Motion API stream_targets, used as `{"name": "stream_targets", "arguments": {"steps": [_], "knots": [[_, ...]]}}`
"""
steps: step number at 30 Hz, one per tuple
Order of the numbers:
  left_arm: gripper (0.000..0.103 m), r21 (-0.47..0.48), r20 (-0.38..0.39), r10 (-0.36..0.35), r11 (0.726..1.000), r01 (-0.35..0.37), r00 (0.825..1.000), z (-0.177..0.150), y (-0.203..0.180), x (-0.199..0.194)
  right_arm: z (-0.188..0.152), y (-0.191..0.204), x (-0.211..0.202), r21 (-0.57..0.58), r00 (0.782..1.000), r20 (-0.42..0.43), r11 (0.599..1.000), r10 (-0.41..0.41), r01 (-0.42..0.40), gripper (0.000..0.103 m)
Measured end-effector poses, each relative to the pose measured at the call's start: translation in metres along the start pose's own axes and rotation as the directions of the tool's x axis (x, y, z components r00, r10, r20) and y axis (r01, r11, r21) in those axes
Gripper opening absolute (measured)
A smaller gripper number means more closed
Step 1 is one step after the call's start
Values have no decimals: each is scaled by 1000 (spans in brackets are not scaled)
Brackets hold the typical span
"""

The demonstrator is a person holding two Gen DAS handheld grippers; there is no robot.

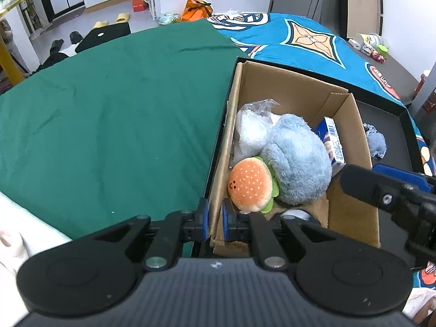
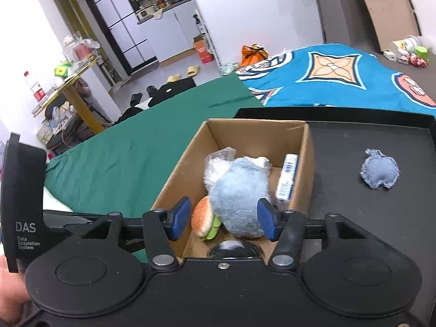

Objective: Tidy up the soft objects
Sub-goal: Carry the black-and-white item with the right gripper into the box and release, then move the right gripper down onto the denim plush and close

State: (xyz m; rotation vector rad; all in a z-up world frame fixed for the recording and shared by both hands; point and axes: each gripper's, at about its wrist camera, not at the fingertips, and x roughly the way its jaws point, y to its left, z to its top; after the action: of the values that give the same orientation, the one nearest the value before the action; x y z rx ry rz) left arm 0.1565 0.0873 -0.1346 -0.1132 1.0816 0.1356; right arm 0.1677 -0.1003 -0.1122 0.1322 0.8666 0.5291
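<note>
An open cardboard box (image 1: pixel 351 163) (image 2: pixel 256 133) stands in a black tray (image 2: pixel 354 218). Inside it lie a fluffy blue plush (image 1: pixel 297 163) (image 2: pixel 239 199), a burger plush (image 1: pixel 250 188) (image 2: pixel 203 216), a white plastic-wrapped bundle (image 1: pixel 250 133) and a small blue-and-white carton (image 2: pixel 287 177). A denim soft piece (image 2: pixel 380 173) (image 1: pixel 376 141) rests on the tray to the right of the box. My left gripper (image 1: pixel 215 218) is shut on the box's near left wall. My right gripper (image 2: pixel 223 218) hangs open over the box, pads either side of the blue plush and not pressing on it.
The tray sits on a bed covered by a green cloth (image 1: pixel 109 109) to the left and a blue patterned blanket (image 1: pixel 299 41) behind. Small items crowd a ledge at the far right (image 2: pixel 408 51). Slippers and an orange box lie on the floor beyond.
</note>
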Motion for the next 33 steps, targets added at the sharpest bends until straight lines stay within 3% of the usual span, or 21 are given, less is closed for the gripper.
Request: {"name": "stream_targets", "arguments": {"steps": [15, 26, 33], "knots": [[16, 52, 29, 75, 996, -77, 997, 5, -14, -4, 1, -30, -11, 53, 997, 33, 996, -69, 67, 56], [42, 38, 41, 107, 993, -108, 993, 10, -24, -8, 16, -55, -32, -26, 996, 3, 996, -87, 87, 61], [56, 45, 47, 136, 989, -138, 990, 14, -36, -7, 30, -82, -34, -43, 994, -24, 993, -108, 106, 73]]}}
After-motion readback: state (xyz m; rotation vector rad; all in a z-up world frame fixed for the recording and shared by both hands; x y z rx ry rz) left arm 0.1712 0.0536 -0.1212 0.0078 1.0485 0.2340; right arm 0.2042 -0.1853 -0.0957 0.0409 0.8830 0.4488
